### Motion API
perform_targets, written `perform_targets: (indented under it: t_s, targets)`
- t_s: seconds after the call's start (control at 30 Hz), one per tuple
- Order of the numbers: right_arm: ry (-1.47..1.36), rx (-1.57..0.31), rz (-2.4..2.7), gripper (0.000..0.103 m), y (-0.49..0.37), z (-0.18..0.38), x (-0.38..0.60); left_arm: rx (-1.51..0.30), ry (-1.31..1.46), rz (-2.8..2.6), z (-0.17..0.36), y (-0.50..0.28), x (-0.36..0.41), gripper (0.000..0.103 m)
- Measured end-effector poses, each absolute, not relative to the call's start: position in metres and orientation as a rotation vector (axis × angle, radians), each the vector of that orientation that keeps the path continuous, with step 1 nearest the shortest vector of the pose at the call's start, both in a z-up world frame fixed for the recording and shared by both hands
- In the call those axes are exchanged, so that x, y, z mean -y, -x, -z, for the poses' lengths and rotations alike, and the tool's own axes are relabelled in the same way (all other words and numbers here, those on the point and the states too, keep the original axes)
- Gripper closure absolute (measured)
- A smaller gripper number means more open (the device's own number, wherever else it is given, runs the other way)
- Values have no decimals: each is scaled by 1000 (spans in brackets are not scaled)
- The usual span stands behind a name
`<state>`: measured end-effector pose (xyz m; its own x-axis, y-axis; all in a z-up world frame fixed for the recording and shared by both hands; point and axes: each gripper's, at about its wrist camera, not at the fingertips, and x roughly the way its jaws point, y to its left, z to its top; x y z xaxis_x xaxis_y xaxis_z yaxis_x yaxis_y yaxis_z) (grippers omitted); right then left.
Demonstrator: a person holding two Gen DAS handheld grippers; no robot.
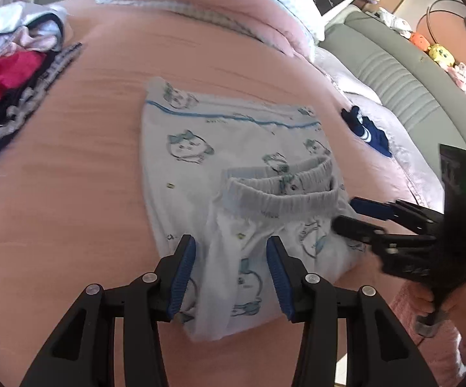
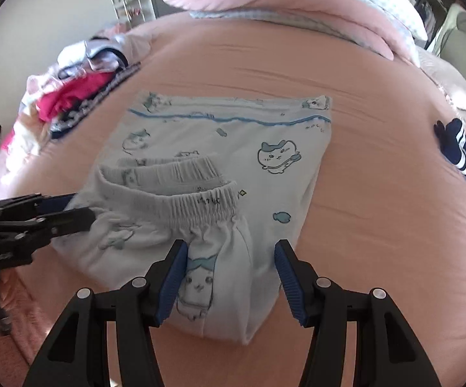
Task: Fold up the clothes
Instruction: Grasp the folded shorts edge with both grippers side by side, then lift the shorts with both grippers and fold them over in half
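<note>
Task item: pale white-blue cotton pyjama trousers w/ cartoon animal print and gathered elastic waistband (image 2: 220,174), lying roughly mid-bed on the salmon-pink bedsheet (image 2: 378,225). Already doubled over: waistband end sits on top of the lower layer, near edge closest to both cams.

Left gripper (image 1: 231,242): jaws spread, blue pads either side of a raised fabric ridge at the near edge, pads not pressing as far as I can tell. Right gripper (image 2: 231,245): same, jaws spread wide, straddling the near fold, nothing pinched. Neither is holding the garment rn.

Handling, my read:
- light, thin knit, fully limp. No stiffness, so it'll sag and drape from any single grab pt.
- not fragile, not slippery; ribbed pads should bite fine. Risk is pinching only the top layer and peeling the fold apart.
- elastic waistband is the thickest, firmest bit = best purchase, but gathered, so it can stretch and shift.
- sheet is soft too, could get nipped along w/ the cloth if jaws go too deep.

Where to grab: two pts well apart on the same edge, one per gripper, all layers in the bite, lift together to keep the edge straight.

Elsewhere: heap of mixed unfolded clothes, pink/white/navy (image 2: 81,87), far left; dark navy garment w/ white stripes (image 2: 461,154) at right, well apart.
</note>
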<state>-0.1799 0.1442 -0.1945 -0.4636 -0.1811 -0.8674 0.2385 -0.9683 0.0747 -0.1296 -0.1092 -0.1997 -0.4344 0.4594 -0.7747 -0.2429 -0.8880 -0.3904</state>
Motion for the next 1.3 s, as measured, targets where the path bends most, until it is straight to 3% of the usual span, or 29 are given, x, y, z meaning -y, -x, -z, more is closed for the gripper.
perform_targets:
  t_s: [0.07, 0.1, 0.2, 0.37, 0.43, 0.5, 0.67, 0.77, 0.8, 0.9, 0.97, 1.03, 1.13, 1.3]
  targets:
    - [-1443, -89, 2480, 53, 178, 192, -140, 302, 1355, -2343, 198, 128, 109, 85]
    - [-1431, -92, 2473, 65, 177, 191, -139, 311, 1350, -2347, 196, 127, 111, 88]
    - [-1394, -100, 2451, 79, 175, 188, -133, 288, 1306, -2361, 190, 121, 108, 89]
    - [-1418, -73, 2427, 79, 181, 191, -137, 262, 1320, -2361, 195, 123, 100, 86]
    - [-1427, -46, 2424, 73, 186, 191, -139, 255, 1360, -2360, 203, 127, 97, 87]
    - [-1409, -39, 2442, 72, 189, 188, -139, 240, 1358, -2360, 204, 127, 94, 87]
    - [-1309, -114, 2523, 70, 183, 177, -135, 246, 1345, -2360, 203, 125, 95, 87]
    - [-1247, -14, 2534, 68, 183, 169, -144, 276, 1357, -2354, 204, 126, 98, 87]
    - [-1279, 19, 2496, 63, 186, 171, -146, 279, 1357, -2354, 204, 126, 98, 87]
    - [-1372, 48, 2401, 63, 195, 185, -146, 286, 1355, -2352, 204, 127, 97, 87]
    - [-1388, 37, 2358, 65, 196, 190, -143, 288, 1349, -2356, 204, 127, 97, 87]
    - [-1359, -3, 2361, 87, 190, 189, -135, 276, 1338, -2371, 203, 125, 96, 87]
    - [-1336, -34, 2390, 93, 184, 190, -127, 289, 1318, -2387, 198, 122, 95, 96]
    - [-1292, 29, 2437, 95, 184, 179, -132, 333, 1199, -2434, 168, 120, 100, 97]
